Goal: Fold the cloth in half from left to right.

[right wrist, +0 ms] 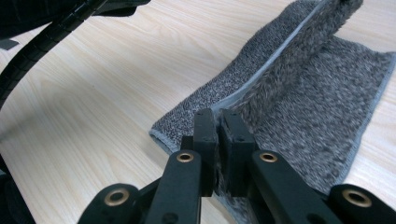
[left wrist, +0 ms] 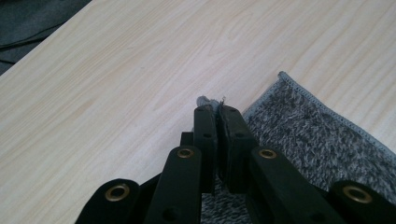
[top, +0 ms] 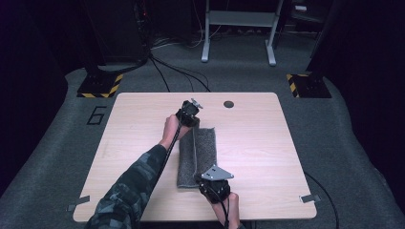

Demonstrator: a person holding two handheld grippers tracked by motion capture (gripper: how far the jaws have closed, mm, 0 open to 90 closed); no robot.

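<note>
Right gripper (right wrist: 218, 116) pinching towel (right wrist: 317, 112) edge

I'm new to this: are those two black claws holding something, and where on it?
Yes. Both grip the grey towel by one long edge: left gripper at the far corner, right gripper at the near corner.

Light wood-grain table (top: 258, 143), rounded corners, on grey carpeted floor (top: 353, 143). Grey towel (top: 205, 143) lies near centre, partly folded lengthwise. Small dark round cap (top: 229, 104) near far edge.
</note>
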